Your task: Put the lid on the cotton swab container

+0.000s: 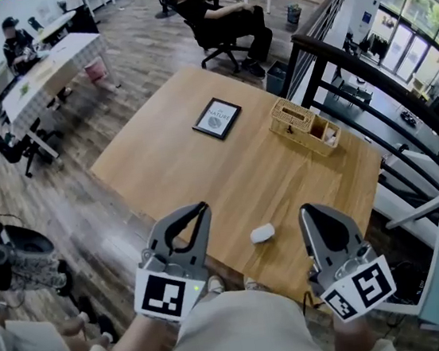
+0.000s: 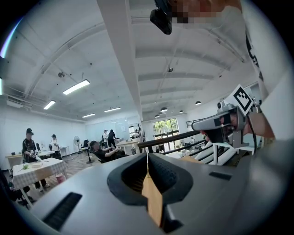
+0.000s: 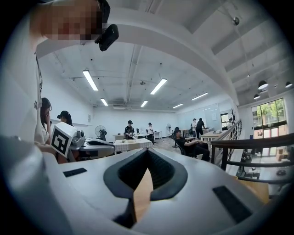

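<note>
A small white rounded object, perhaps the swab container or its lid, lies on the wooden table near the front edge. I cannot tell which it is. My left gripper is held left of it and my right gripper right of it, both above the table's near edge. Each is shut with nothing between the jaws. In the left gripper view the jaws meet in a thin line and point out at the room. The right gripper's jaws also meet.
A wicker basket stands at the table's far right and a framed picture lies flat near the far middle. A black railing runs along the right. Seated people and other tables fill the room behind.
</note>
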`<state>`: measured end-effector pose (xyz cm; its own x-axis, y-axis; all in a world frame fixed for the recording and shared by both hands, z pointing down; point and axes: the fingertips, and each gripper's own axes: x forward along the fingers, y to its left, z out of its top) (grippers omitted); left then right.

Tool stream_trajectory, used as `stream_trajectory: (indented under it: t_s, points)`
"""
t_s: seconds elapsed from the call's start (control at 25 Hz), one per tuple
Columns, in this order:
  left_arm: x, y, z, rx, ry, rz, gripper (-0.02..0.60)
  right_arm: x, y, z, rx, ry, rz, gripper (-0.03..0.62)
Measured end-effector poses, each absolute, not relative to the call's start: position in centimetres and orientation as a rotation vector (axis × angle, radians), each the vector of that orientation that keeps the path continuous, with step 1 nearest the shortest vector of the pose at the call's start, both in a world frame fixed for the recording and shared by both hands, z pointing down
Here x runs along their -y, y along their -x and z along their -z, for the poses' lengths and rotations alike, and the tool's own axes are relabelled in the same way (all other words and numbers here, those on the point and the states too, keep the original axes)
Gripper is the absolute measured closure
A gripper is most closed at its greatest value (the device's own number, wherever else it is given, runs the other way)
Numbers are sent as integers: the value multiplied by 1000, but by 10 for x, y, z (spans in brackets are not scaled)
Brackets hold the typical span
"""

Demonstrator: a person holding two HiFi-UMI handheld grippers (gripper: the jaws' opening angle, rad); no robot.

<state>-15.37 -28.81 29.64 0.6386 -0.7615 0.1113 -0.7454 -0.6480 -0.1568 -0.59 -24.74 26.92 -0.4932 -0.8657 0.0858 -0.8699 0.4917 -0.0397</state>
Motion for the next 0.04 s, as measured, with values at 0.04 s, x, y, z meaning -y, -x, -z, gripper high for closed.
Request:
stream_trajectory:
  t_s: [0.04]
  points:
    - [288, 155, -296, -1271, 2757, 255, 555, 247, 7, -269, 2663, -1553, -117, 568]
